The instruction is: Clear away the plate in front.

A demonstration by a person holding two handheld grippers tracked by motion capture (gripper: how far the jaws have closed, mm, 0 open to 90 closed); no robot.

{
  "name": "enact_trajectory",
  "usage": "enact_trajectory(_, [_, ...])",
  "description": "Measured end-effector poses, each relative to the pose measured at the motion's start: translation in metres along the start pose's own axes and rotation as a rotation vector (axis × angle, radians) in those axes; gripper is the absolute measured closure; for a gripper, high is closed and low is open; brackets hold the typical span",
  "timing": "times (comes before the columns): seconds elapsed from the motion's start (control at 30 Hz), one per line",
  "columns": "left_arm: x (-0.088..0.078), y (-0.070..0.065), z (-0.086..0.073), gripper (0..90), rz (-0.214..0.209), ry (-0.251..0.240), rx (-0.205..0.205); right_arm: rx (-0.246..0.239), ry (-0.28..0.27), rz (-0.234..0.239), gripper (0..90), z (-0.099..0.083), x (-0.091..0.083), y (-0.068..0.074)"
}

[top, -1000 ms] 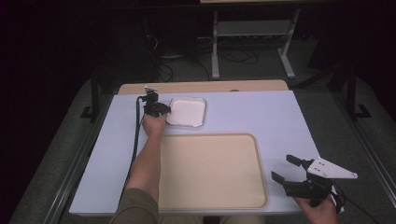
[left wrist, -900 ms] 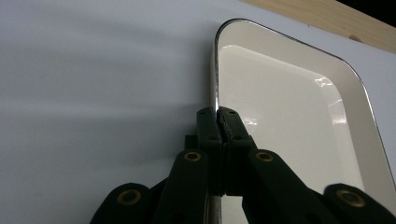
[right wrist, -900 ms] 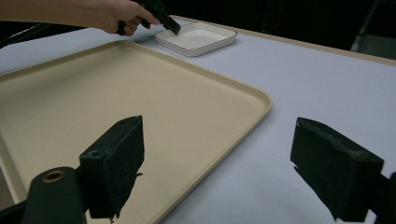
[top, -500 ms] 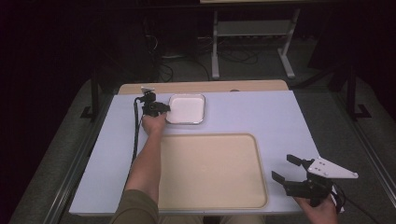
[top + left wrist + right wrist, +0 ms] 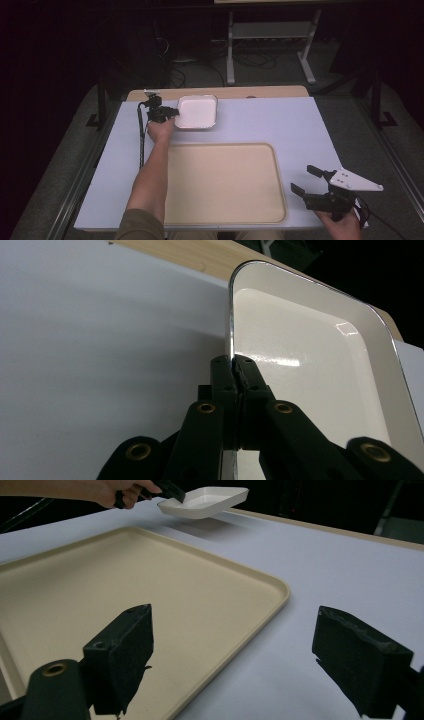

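Table (image 5: 280,125) brightly lit, surroundings near black; glare streaks on white dish (image 5: 320,355); near fingers (image 5: 120,655) blurred.

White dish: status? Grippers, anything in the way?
Left gripper shut on white dish rim, dish lifted off table. Right gripper open, beside beige tray. Nothing in the way.

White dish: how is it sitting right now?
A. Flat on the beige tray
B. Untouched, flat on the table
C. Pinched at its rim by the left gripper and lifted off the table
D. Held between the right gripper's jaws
C. The left gripper has its jaws shut on the rim of the white dish, and the right gripper view shows the dish raised above the table with its shadow beneath.
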State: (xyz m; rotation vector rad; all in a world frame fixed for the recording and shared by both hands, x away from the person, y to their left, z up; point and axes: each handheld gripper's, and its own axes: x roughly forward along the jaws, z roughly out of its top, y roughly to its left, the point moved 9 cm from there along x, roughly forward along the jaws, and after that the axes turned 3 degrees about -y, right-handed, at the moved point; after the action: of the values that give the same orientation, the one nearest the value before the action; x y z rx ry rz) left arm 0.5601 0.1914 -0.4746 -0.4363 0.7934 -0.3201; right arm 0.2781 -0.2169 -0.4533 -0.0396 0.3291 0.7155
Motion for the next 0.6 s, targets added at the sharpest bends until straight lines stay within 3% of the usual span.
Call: enact_trajectory(0.6, [-0.025, -0.024, 0.0, 88.7, -0.053, -0.024, 0.03, 0.013, -0.012, -0.009, 15.1, 0.0, -0.003, -0.002])
